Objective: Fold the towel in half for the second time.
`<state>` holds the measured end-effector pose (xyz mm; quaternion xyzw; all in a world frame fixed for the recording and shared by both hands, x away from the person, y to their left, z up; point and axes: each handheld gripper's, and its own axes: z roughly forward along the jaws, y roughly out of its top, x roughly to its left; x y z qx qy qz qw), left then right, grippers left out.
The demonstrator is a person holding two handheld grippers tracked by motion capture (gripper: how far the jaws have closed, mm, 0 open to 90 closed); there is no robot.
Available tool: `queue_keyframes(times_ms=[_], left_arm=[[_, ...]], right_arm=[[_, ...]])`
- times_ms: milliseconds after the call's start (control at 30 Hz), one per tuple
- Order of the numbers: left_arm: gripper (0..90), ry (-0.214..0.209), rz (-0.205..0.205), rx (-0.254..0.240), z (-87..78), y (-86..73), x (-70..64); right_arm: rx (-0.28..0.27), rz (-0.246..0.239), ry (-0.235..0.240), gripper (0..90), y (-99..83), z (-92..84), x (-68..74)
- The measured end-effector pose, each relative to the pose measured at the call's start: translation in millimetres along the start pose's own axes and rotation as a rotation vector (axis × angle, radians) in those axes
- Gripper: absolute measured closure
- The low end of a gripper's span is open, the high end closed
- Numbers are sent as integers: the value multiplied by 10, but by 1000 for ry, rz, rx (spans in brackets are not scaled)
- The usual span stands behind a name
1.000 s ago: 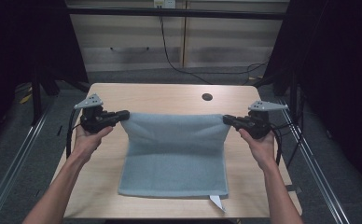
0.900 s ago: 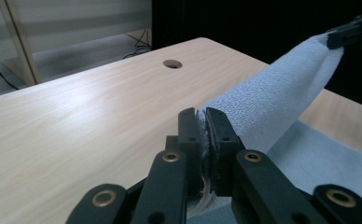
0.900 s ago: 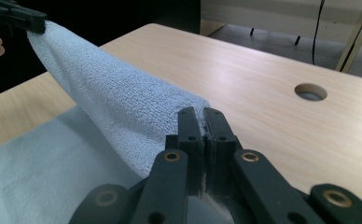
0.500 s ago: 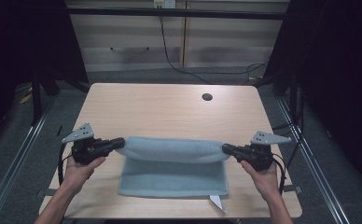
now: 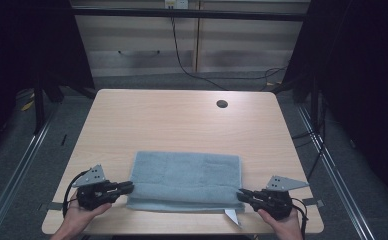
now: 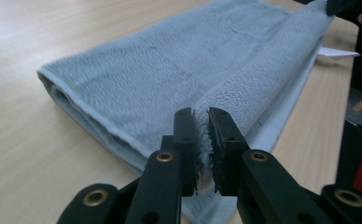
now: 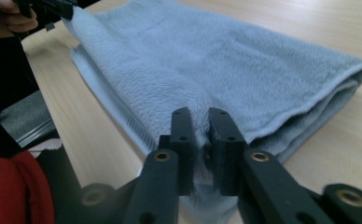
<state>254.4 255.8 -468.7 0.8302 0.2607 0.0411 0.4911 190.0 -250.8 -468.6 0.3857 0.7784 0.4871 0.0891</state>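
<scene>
The left gripper [image 5: 126,187] sits low at the near left of the table [image 5: 182,120], its jaws having just been opening, with the corner of a light blue towel [image 5: 187,180] between them, the pads barely parted from the cloth. The right gripper [image 5: 243,195], at the near right, has likewise just been easing apart around the opposite corner. The towel lies folded in a flat band on the near half of the wooden table, stretched between both grippers. A small white tag [image 5: 231,216] pokes out beneath its near right corner.
</scene>
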Motion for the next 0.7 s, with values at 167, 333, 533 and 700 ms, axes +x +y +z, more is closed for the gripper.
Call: queue_keyframes(times_ms=[167,333,533,700], left_arm=[[667,-5,-48,-76,-121,-45,30],[507,120,-145,-84,-181,-132,212],[380,222,-180,-38,-215,-250,328],[308,242,-204,-27,-179,-255,376]], right_arm=[[-84,32,-27,629,2,-125,-21],[-109,62,-105,595,-23,-182,-100],[-103,105,-233,544,-115,-255,-291],[-93,120,-273,490,-168,-274,-401]])
